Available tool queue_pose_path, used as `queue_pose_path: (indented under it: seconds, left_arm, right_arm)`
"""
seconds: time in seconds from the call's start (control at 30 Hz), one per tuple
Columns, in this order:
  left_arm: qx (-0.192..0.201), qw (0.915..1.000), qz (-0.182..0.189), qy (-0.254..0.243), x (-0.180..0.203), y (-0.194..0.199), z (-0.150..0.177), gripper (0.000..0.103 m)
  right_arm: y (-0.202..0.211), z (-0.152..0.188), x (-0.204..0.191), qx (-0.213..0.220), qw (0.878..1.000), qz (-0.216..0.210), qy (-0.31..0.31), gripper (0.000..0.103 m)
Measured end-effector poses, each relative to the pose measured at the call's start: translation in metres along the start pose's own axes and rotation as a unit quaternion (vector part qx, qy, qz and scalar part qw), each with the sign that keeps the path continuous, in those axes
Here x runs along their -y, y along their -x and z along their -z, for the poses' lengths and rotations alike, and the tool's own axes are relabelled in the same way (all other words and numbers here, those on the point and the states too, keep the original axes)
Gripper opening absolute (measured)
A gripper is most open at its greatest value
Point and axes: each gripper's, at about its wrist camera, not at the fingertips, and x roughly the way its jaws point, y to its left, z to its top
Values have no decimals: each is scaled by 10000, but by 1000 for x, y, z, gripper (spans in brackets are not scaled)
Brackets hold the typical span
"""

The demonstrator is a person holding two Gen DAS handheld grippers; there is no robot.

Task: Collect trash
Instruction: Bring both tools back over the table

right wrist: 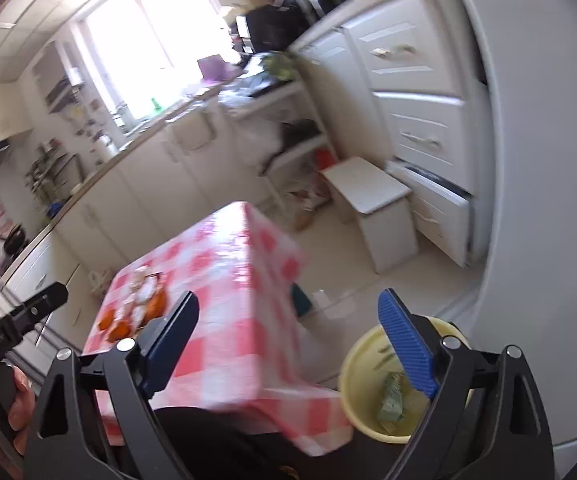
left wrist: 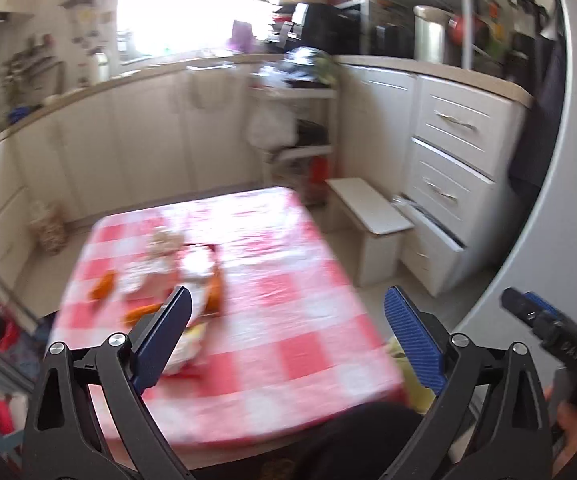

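Both views smeared by motion; we cannot make out most of the detail on the tabletop (left wrist: 288, 280). Nearest us, a dark shape at the bottom edge of both views, cut off, unidentifiable.

Left tool (left wrist: 286, 320): jaws wide apart, nothing between them, tilted down toward the checked red-and-white cloth. In the right wrist view the left tool (right wrist: 24, 312) enters from the left edge, with fingers (right wrist: 20, 396) of the hand around its grip; most of that hand is out of frame.

Right tool (right wrist: 288, 326): jaws wide apart, empty, angled down over the near corner of the tabletop. In the left wrist view the right tool (left wrist: 544, 320) shows at the right edge, partly cut off.

Yellow bin (right wrist: 362, 380) on the floor just beside the tabletop's near right corner, partly hidden behind the right tool's blue pad. Inside it we see a crumpled greenish wrapper (right wrist: 392, 398). In the left view only a sliver of the bin shows.

Trash (left wrist: 176, 280) lies toward the far left part of the tabletop: pale crumpled papers and orange scraps in a loose cluster, too blurred to name individually.

Beyond: white stool (right wrist: 372, 196), white drawers (left wrist: 456, 160), shelf cart (left wrist: 296, 120), bright window.
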Motion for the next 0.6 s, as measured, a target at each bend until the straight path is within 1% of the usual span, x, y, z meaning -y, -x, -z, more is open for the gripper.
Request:
queue_pose_path:
  seconds: [0.03,0.1,0.23,0.4,0.6]
  left_arm:
    - [30,9998,-168,126,-19,9,5,94]
    - [78,9987,-373,329,-49,21,9,94]
    - [152,9954,-637,699,-99,39,20,95]
    - [286,9918,-772,981,-140,55,36,95]
    - [449,9878,-951,1146,-166,66,47,95]
  right_arm:
    - [2,0,-15,31,9998,-77,152,91]
    - [3,1,-48,72,9984,-301,467,92]
    - [3,8,-100,3,9934,-610,972,94]
    - [3,21,-143,-68,9881,-795,1313,95]
    - [-1,31,-179,-127,9827,-839,1645,96]
